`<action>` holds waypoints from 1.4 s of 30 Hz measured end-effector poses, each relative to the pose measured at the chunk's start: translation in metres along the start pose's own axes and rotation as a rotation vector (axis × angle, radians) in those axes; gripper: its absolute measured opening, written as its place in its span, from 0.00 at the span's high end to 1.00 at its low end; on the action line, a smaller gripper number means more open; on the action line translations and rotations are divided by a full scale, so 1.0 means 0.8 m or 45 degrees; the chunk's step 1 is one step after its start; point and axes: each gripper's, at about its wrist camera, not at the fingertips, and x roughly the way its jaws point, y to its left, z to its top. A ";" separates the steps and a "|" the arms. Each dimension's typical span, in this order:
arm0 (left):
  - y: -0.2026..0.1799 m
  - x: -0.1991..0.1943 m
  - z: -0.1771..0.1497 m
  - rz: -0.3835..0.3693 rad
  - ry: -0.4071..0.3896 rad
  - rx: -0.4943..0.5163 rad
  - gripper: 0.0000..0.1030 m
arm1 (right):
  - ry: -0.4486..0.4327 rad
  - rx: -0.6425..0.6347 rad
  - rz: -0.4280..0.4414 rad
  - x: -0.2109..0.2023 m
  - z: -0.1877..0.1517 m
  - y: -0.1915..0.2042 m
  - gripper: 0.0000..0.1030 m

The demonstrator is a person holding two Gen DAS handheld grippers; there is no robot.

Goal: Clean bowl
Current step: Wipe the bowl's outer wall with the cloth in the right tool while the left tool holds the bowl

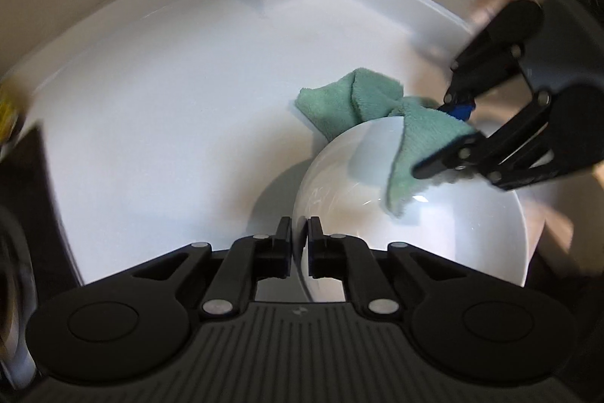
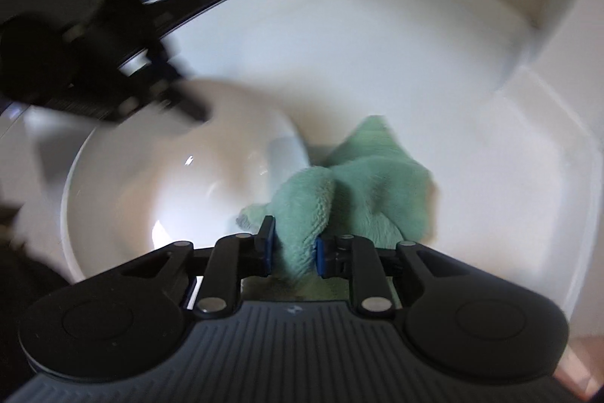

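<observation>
The left gripper points steeply down, its jaws pinched on the near rim of the white bowl, which sits tilted on the white countertop. The right gripper, also angled down, clamps a green microfiber cloth draped over the bowl's far rim.

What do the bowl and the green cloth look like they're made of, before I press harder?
Bowl: looks like glazed ceramic or porcelain, white and glossy, with sharp highlights on its inner wall; glossy melamine can't be ruled out.
Green cloth: looks like microfibre or terry, soft and matte, with a fuzzy pile and loose folds.
The left gripper pinches the bowl's rim; the right gripper holds the cloth.
</observation>
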 end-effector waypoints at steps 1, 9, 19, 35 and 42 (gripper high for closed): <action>-0.002 0.002 0.006 -0.008 0.008 0.067 0.94 | 0.020 -0.026 0.012 -0.001 0.005 -0.004 0.82; -0.020 0.004 0.032 -0.096 0.020 0.318 0.94 | 0.020 -0.308 0.012 0.014 0.057 -0.002 0.80; -0.016 -0.014 -0.010 0.025 0.044 -0.027 0.86 | -0.068 -0.109 0.024 0.016 0.049 -0.018 0.83; -0.019 -0.021 -0.007 0.045 0.009 0.018 0.94 | -0.001 0.053 -0.002 -0.011 -0.013 0.004 0.84; -0.023 -0.002 0.016 0.042 0.035 0.201 0.93 | 0.048 -0.233 -0.057 0.006 0.029 0.015 0.82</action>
